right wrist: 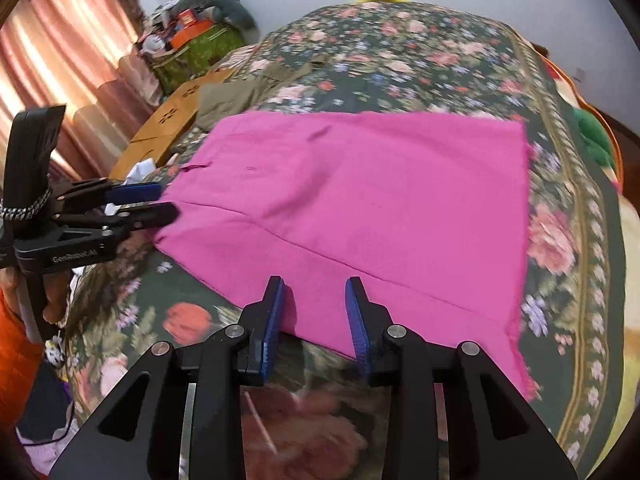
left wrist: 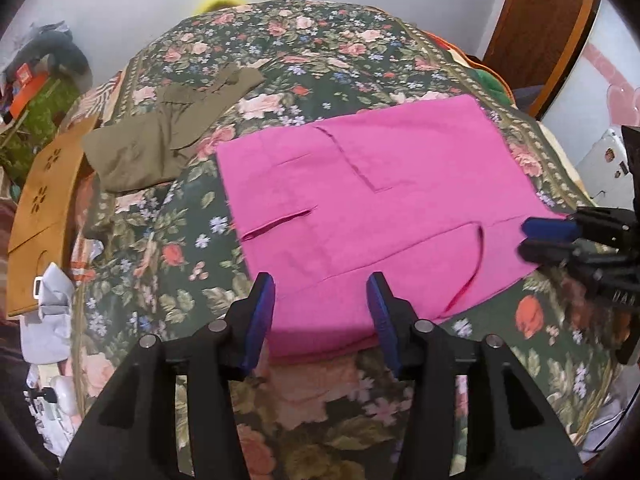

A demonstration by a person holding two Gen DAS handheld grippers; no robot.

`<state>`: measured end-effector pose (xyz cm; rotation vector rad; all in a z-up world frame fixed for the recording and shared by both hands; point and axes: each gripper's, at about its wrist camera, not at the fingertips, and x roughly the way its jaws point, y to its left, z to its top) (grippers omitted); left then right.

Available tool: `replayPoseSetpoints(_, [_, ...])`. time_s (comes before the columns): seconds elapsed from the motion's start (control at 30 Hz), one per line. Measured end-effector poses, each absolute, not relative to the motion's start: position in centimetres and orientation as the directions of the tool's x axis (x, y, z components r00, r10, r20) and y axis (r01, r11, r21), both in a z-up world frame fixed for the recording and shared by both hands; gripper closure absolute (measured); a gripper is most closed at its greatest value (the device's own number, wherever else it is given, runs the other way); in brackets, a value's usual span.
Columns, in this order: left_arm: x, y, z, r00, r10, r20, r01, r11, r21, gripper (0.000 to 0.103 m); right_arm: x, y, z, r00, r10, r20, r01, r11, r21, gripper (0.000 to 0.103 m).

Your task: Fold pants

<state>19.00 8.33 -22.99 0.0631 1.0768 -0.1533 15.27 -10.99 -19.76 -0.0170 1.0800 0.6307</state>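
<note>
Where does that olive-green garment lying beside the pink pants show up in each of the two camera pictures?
Left wrist view: the olive garment lies upper left, crumpled on the floral bedspread, beyond the far-left corner of the pink pants.
Right wrist view: the olive garment sits upper left of centre, just behind the pants' far edge.
Shared landmark: the tan cardboard box left of it.

Yellow object (left wrist: 218, 2) mostly hidden behind floral bedspread (left wrist: 320, 40); clutter pile (left wrist: 36, 76) blurred.

The pink pants (left wrist: 372, 200) are smooth matt cloth, the floral bedcover (left wrist: 320, 52) is woven fabric, the board (left wrist: 44, 200) is wood.
</note>
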Motion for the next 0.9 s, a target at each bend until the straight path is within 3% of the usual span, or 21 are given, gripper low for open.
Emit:
replayPoseSetpoints(0.4, [17.4,9.9,-23.2,0.478,-0.093,-0.874,0.114,0.993,-0.044,0.035,14.6,-16.8,-20.8,0.353,0.379,-0.856,-0.375,0.895,0.241,0.074])
replayPoseSetpoints(0.9, [16.9,10.2,-21.6,0.493,-0.033,-0.870,0.104,0.994,0.021,0.035,14.7,-18.3,-19.3,0.393,0.326,-0.860,-0.381,0.909,0.170,0.073])
